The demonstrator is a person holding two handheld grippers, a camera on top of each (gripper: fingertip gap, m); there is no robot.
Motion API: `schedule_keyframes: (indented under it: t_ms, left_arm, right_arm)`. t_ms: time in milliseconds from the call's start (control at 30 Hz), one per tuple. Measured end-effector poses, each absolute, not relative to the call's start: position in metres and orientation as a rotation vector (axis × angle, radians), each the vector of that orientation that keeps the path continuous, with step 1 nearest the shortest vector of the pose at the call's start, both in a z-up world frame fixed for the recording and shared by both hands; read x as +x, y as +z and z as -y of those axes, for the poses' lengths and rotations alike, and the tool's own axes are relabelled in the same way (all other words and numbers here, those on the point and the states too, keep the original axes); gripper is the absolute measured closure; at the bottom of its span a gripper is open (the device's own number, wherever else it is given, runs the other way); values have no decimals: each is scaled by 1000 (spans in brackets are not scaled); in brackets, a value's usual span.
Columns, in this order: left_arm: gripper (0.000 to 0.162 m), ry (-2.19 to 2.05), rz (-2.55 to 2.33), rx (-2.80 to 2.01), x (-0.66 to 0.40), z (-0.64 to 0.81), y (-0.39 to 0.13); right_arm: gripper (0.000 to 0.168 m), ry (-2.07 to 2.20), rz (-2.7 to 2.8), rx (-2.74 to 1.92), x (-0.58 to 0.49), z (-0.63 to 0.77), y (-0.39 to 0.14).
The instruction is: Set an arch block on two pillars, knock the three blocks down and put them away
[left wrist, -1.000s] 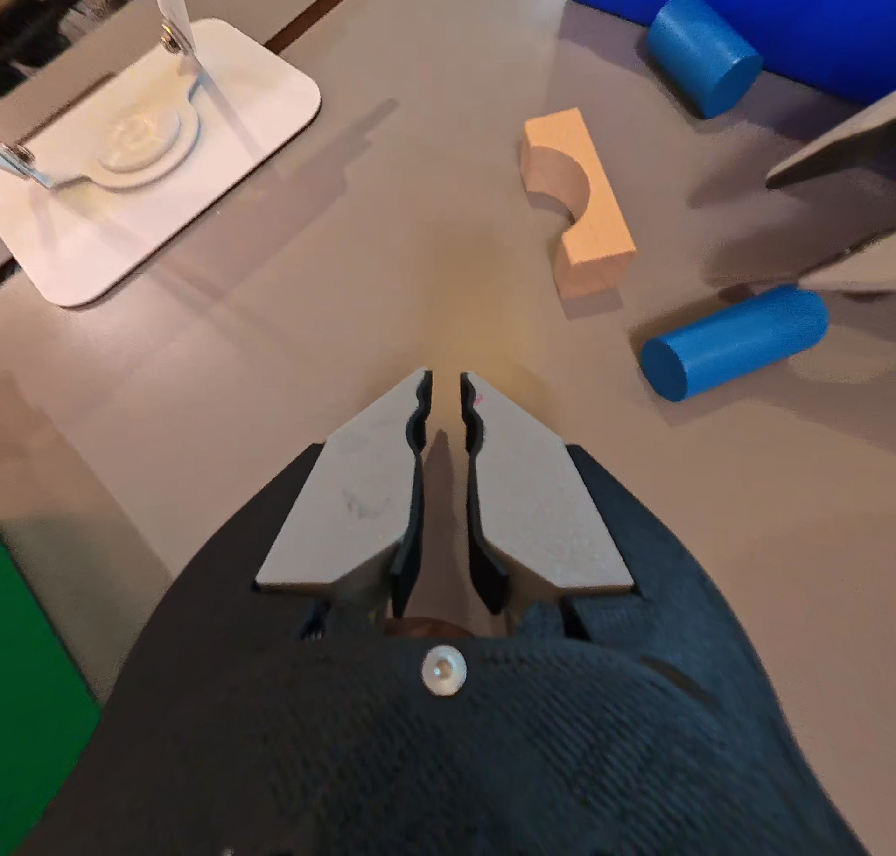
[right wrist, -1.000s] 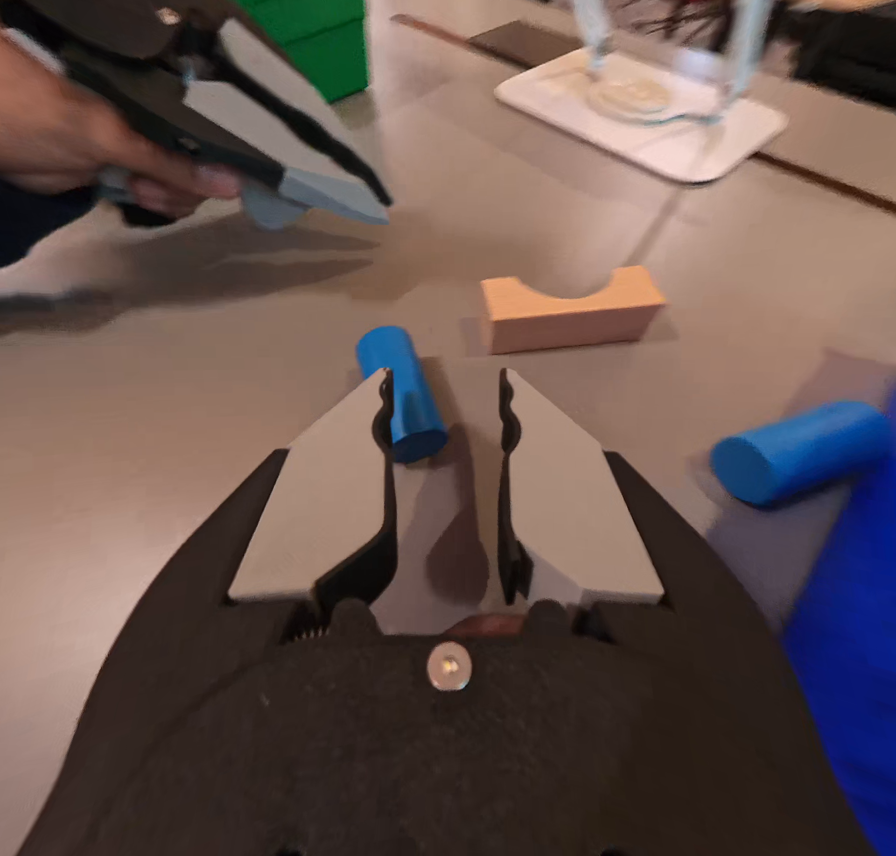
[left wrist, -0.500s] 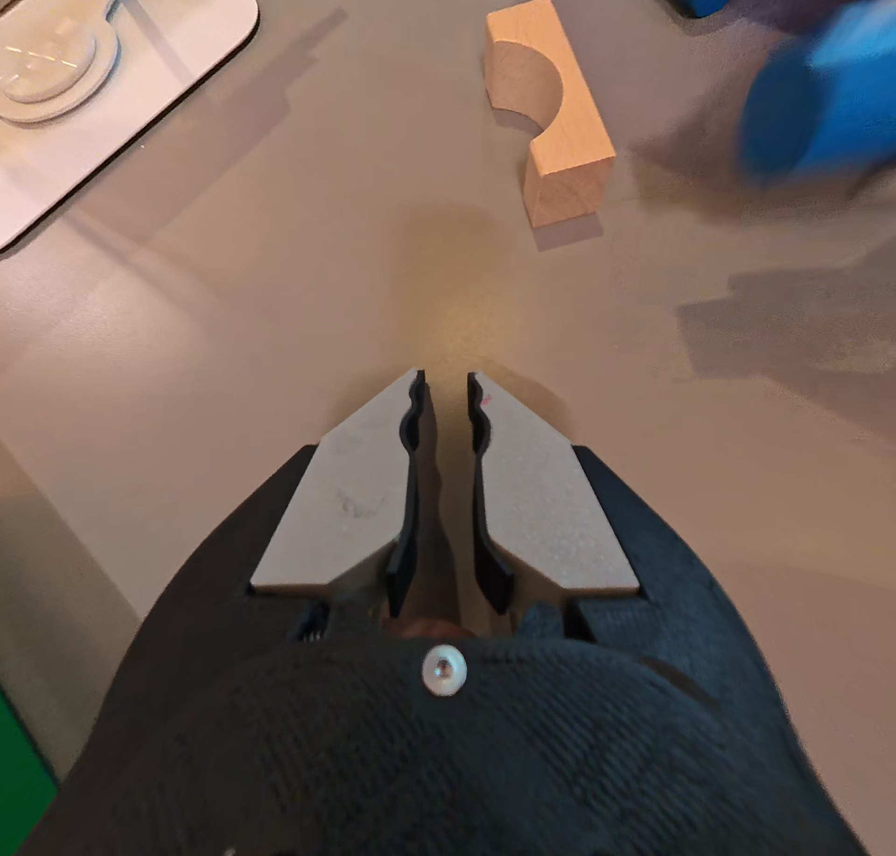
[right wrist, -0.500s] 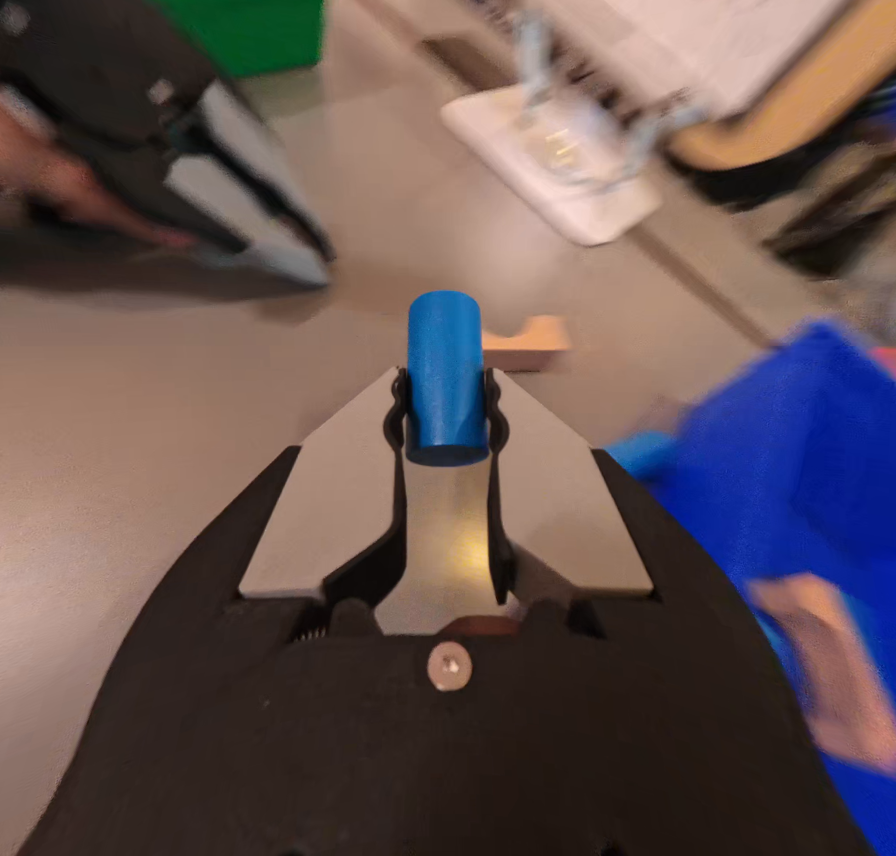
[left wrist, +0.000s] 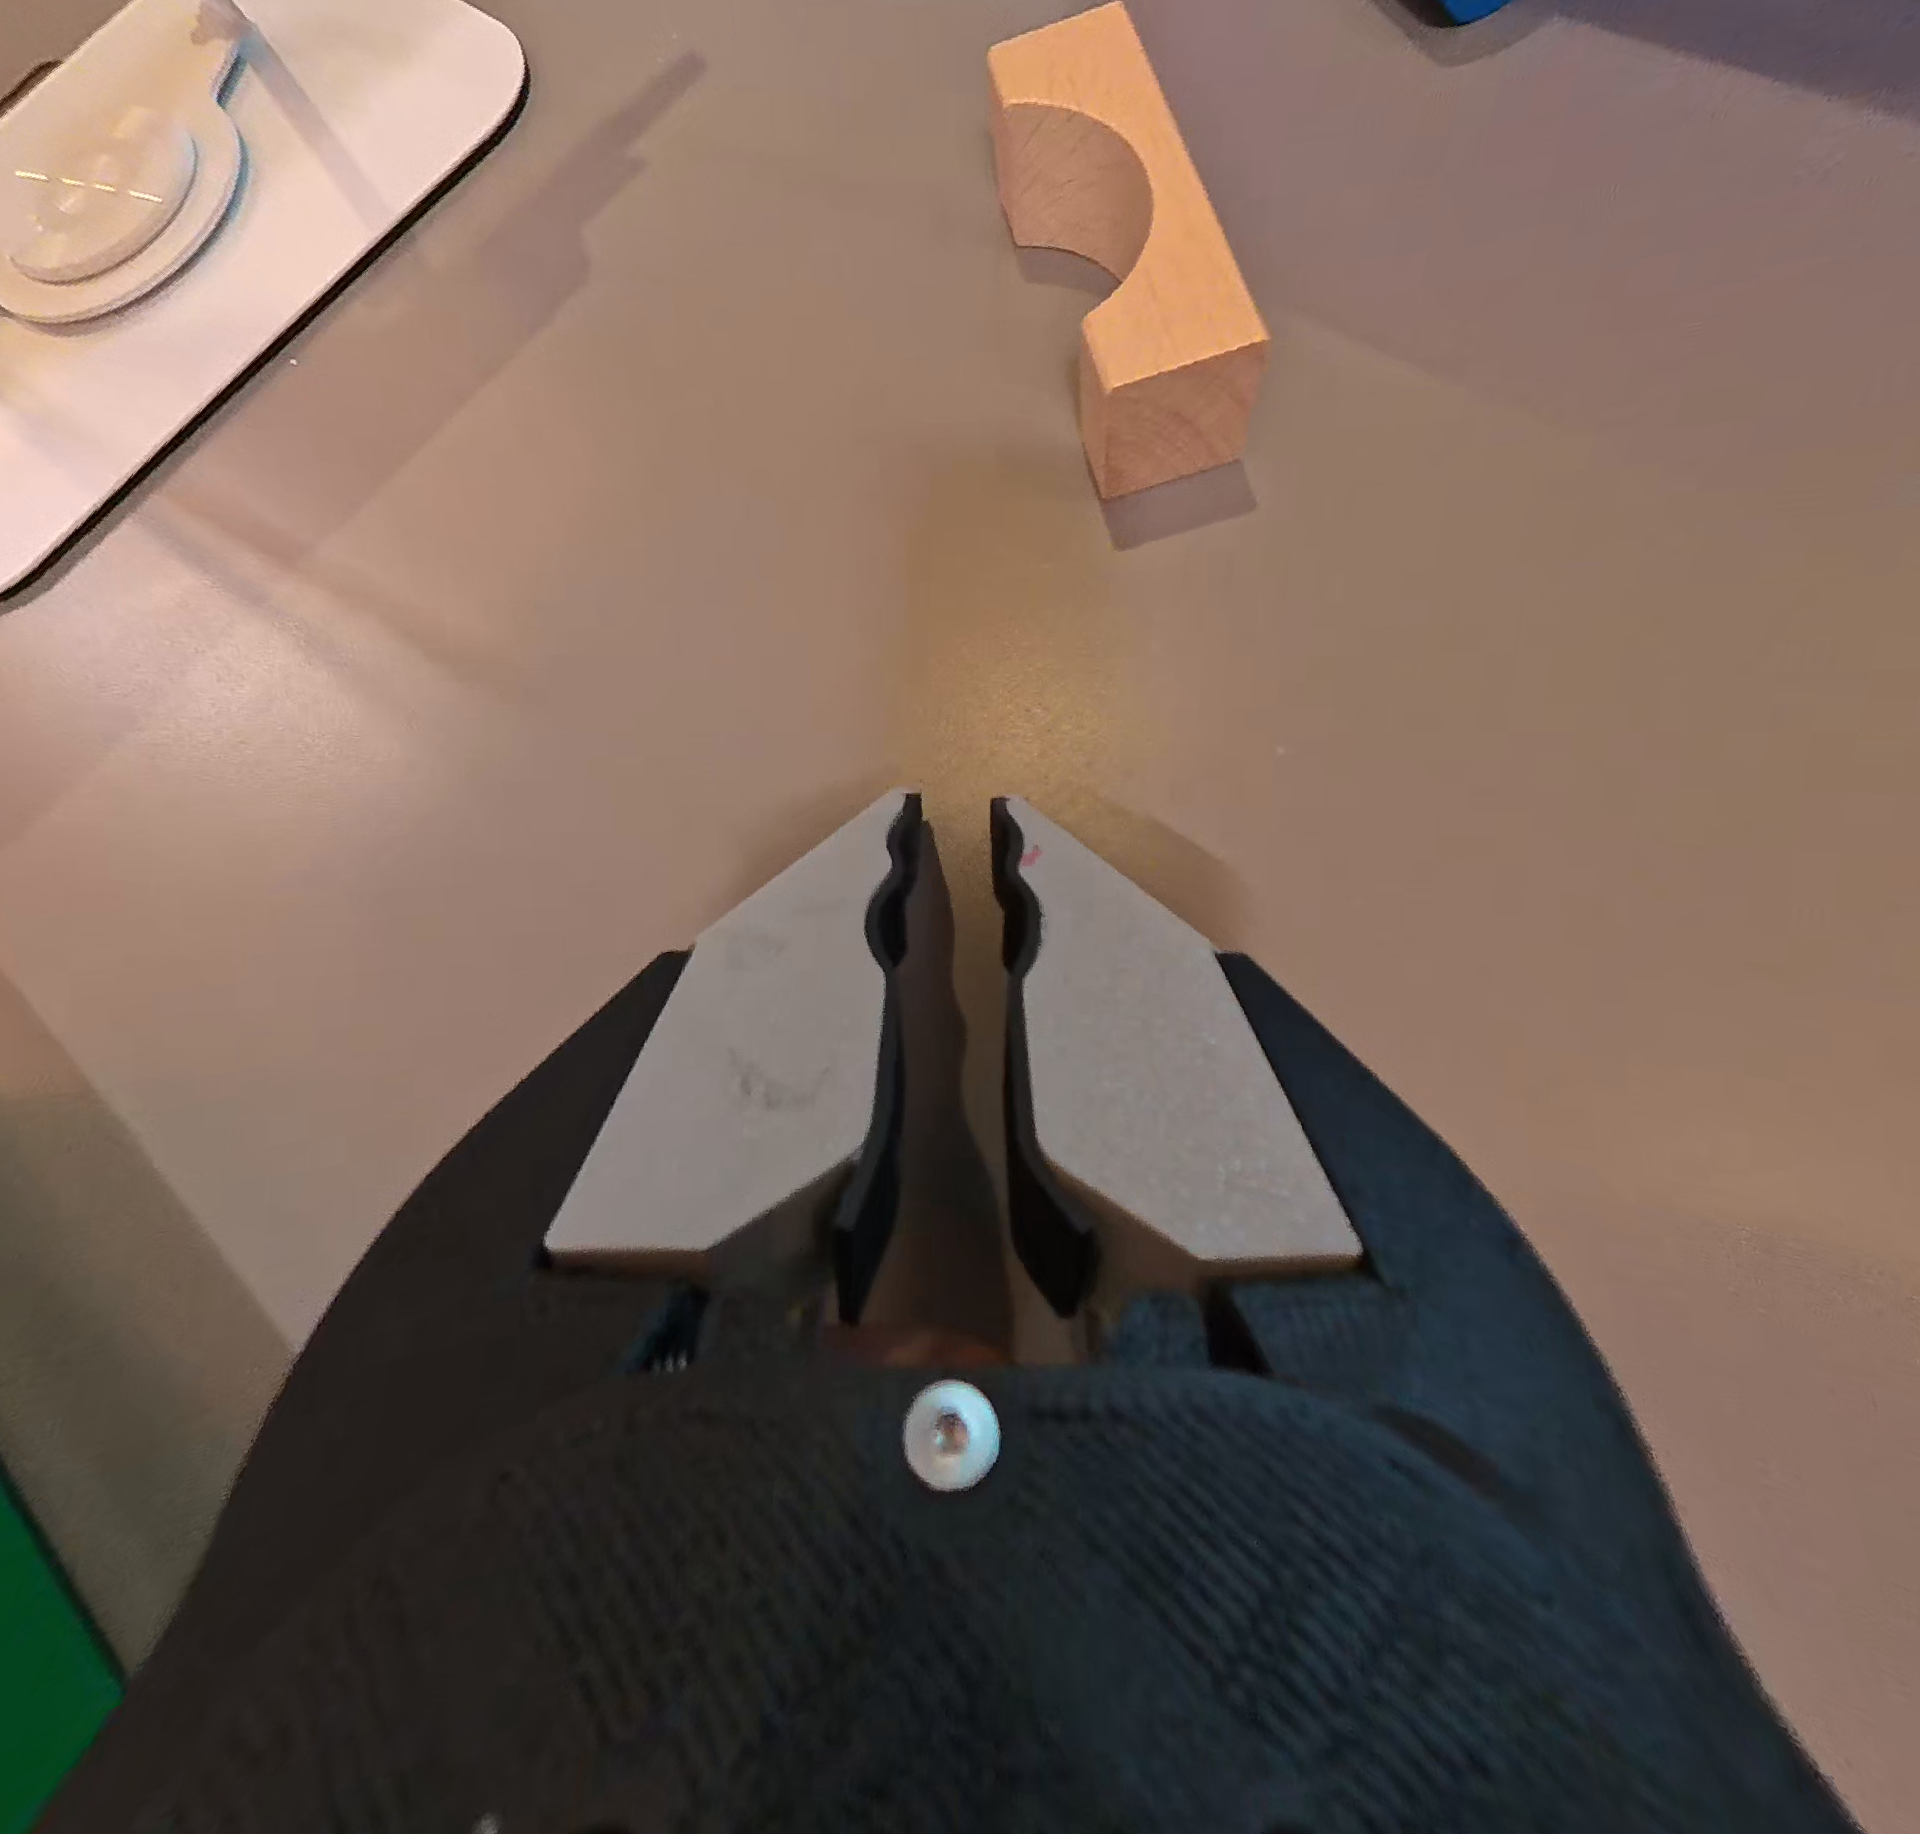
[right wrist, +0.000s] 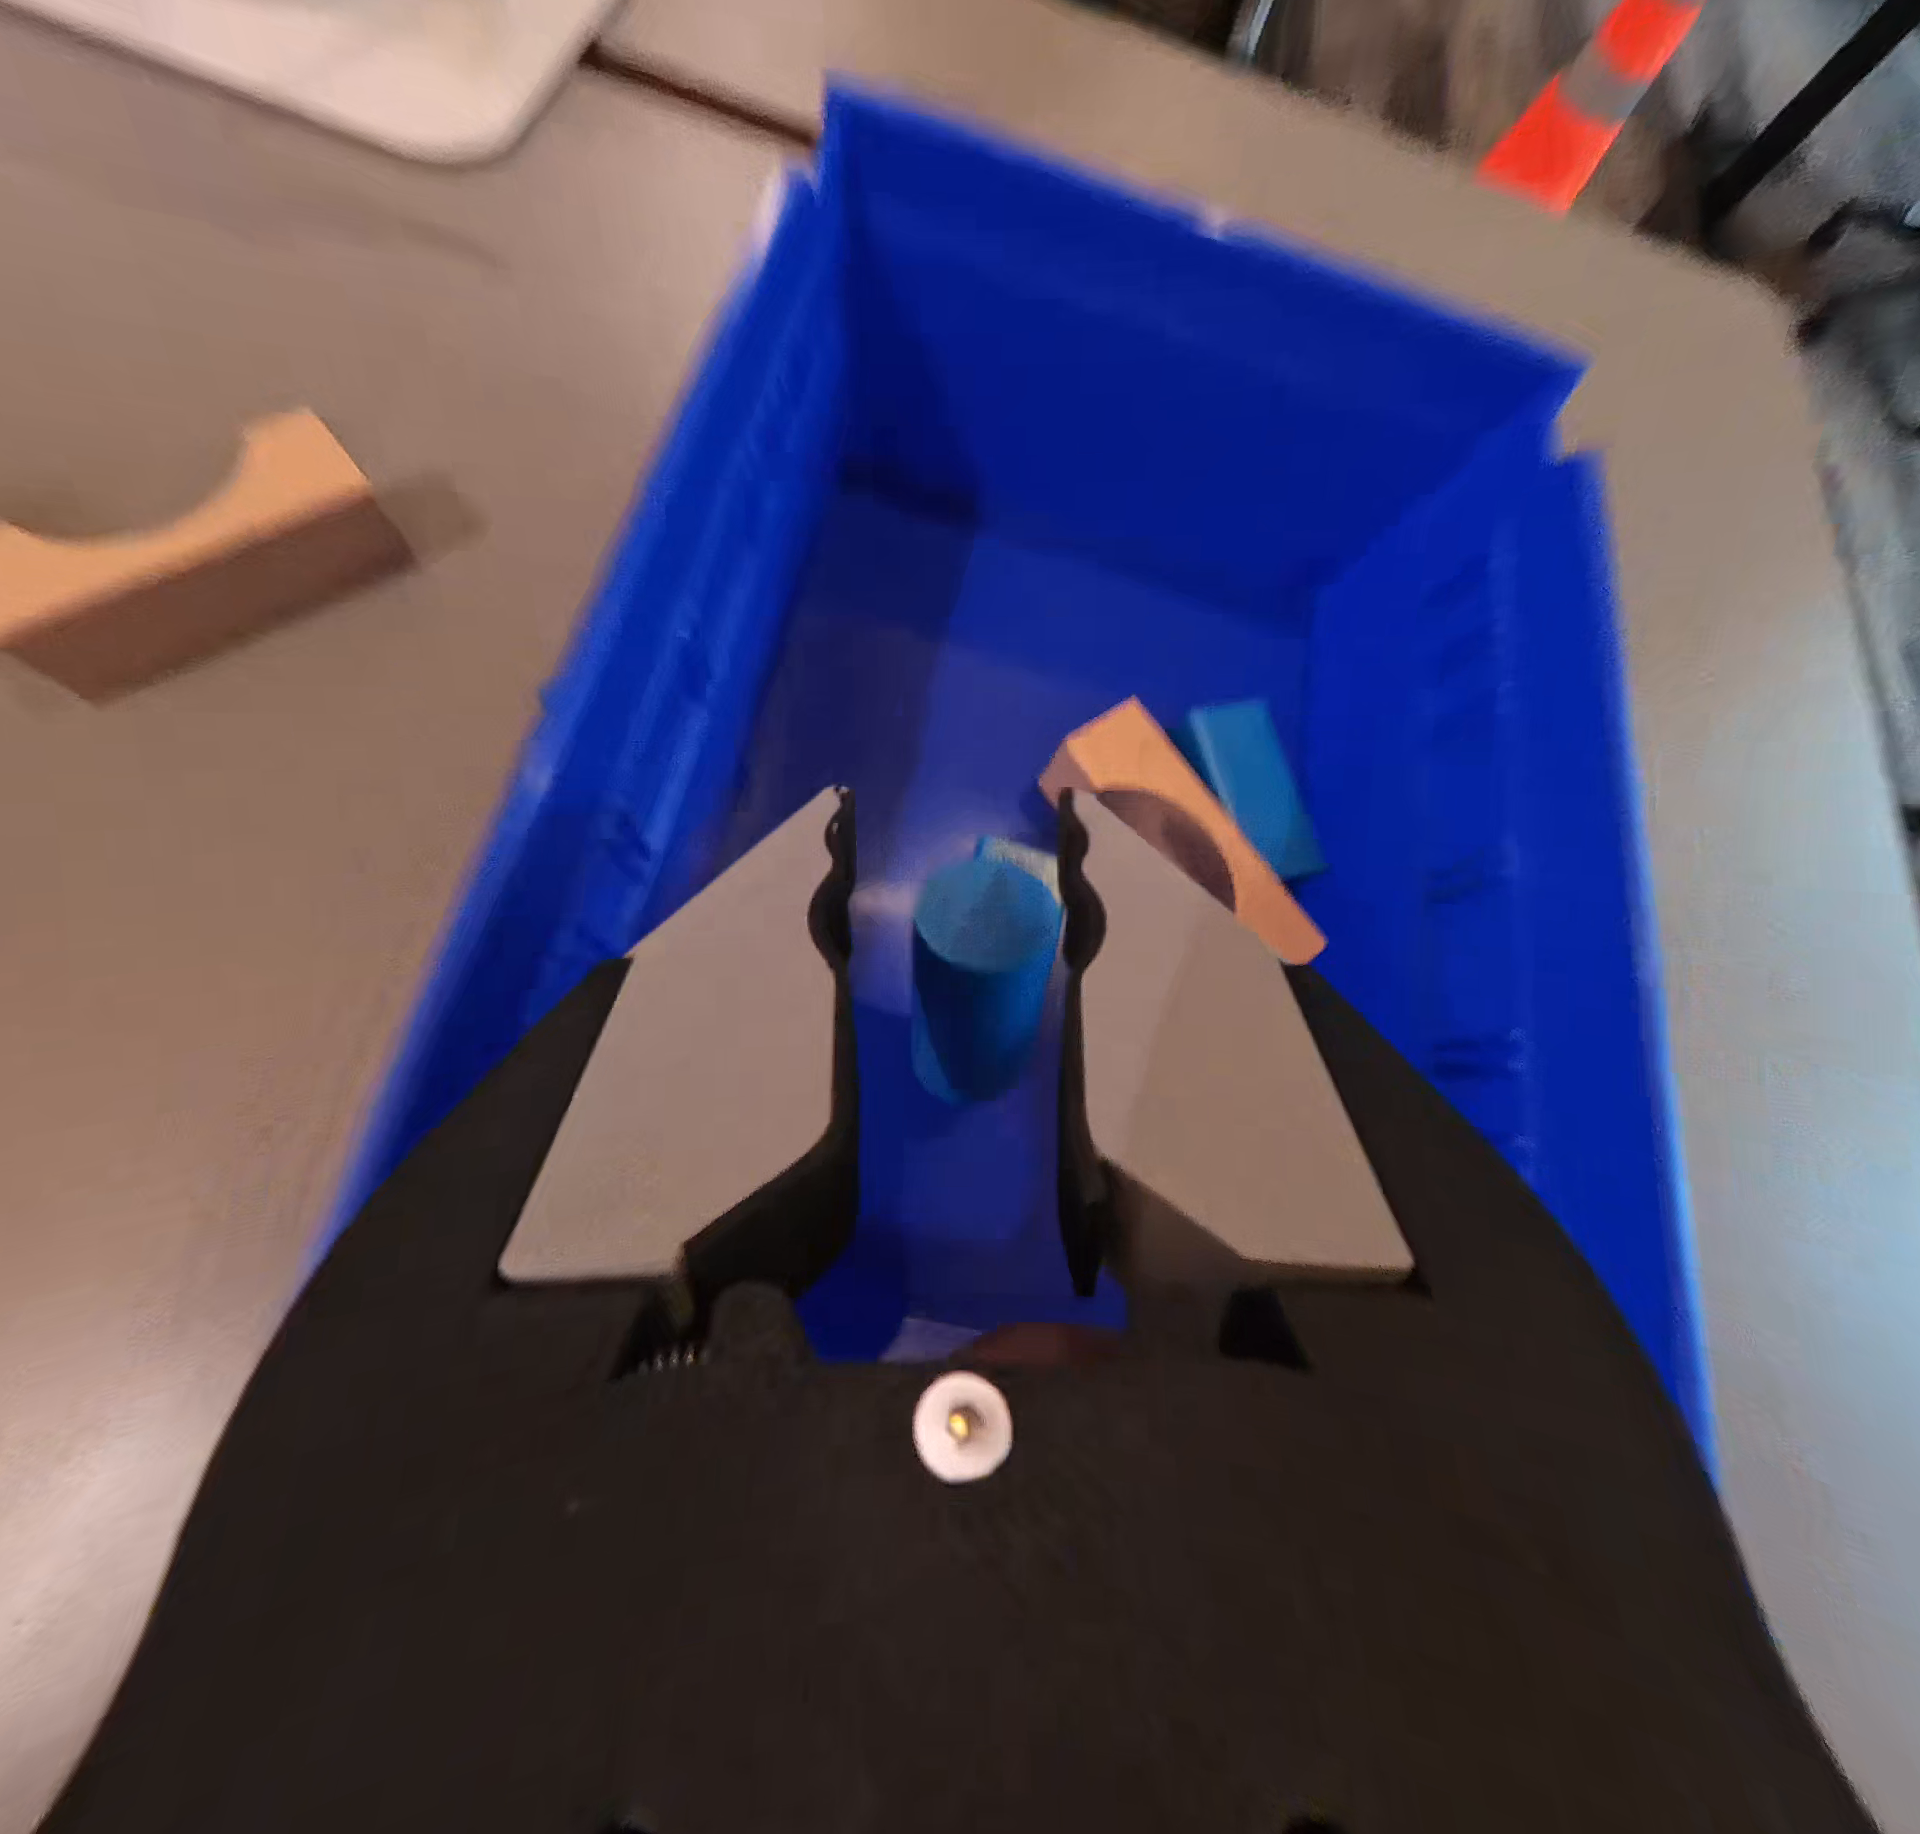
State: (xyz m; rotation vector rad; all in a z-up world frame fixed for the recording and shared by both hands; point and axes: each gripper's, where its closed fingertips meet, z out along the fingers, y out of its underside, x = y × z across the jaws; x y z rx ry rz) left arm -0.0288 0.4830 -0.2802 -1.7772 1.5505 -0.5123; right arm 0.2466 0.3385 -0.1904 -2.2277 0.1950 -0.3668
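wooden arch block (left wrist: 1127,246) flat on table (left wrist: 623,641)

Both wrist views share the arch block (left wrist: 1127,236).

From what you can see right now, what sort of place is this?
Probably a workshop or lab bench, not a home: a plain grey table, a blue bin holding toy blocks, a white stand base, and blurred equipment behind.

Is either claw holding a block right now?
No. The right gripper is open over the blue bin, the blue cylinder loose below it. The left gripper holds nothing.
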Motion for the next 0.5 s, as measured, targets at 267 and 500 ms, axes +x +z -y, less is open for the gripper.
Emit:
schedule_keyframes:
  t_ms: [267,500]
  left_arm:
    - [151,-512,-1550,-1776,-29,-482,-280]
    - [151,-508,-1551,-1773,-29,-482,-281]
  right_arm:
    - [126,-356,9,-2137,177,-367,-133]
    - [122,-37,357,-2274,72,-402,-182]
